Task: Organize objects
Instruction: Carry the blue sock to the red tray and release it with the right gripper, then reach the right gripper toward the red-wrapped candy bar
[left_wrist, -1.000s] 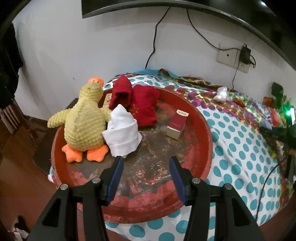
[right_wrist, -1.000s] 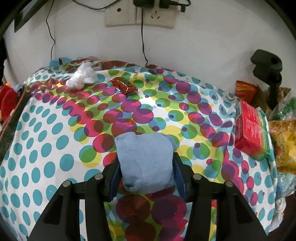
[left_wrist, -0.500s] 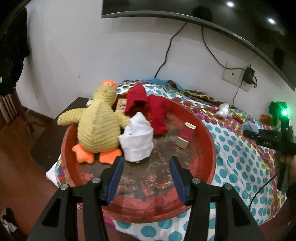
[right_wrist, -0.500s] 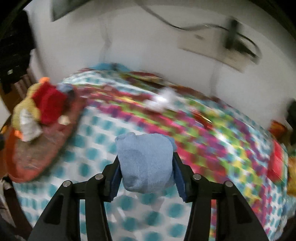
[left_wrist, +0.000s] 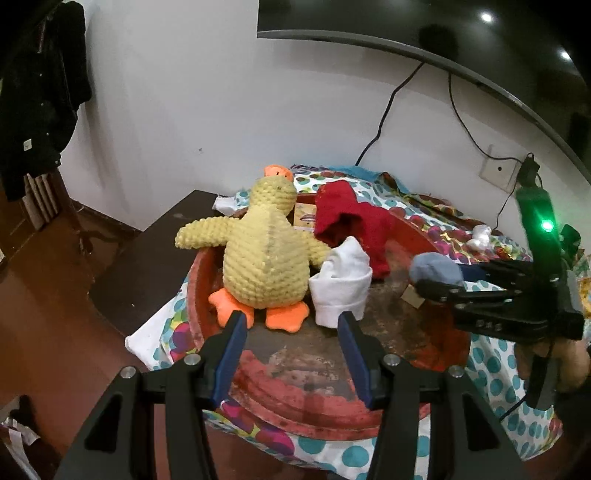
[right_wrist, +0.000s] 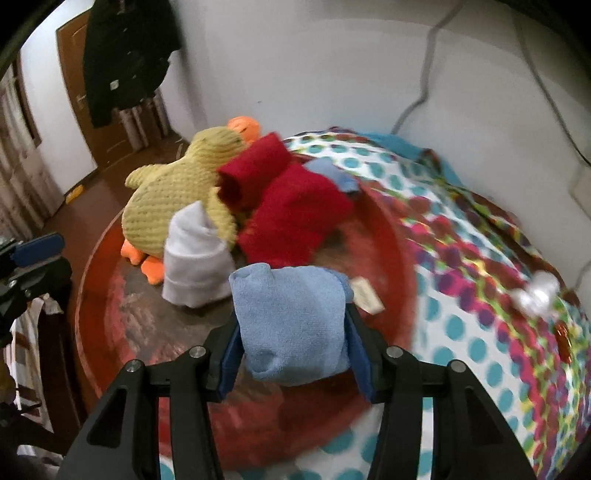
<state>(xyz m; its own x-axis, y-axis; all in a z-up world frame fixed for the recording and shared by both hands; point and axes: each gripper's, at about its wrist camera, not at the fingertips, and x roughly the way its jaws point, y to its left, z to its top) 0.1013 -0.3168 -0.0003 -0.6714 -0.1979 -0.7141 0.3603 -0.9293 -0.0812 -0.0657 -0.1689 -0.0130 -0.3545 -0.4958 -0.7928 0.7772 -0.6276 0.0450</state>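
A folded blue cloth (right_wrist: 291, 321) is held clamped between the fingers of the right gripper (right_wrist: 293, 332) above the near part of the red tray (right_wrist: 388, 236), just beside the white cloth roll (right_wrist: 195, 258), while the left gripper (left_wrist: 291, 347) is kept apart and empty at the tray's near rim.

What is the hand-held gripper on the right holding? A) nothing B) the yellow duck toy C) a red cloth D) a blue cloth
D: the right hand-held gripper is clamped on a folded light blue cloth, above the round red tray.
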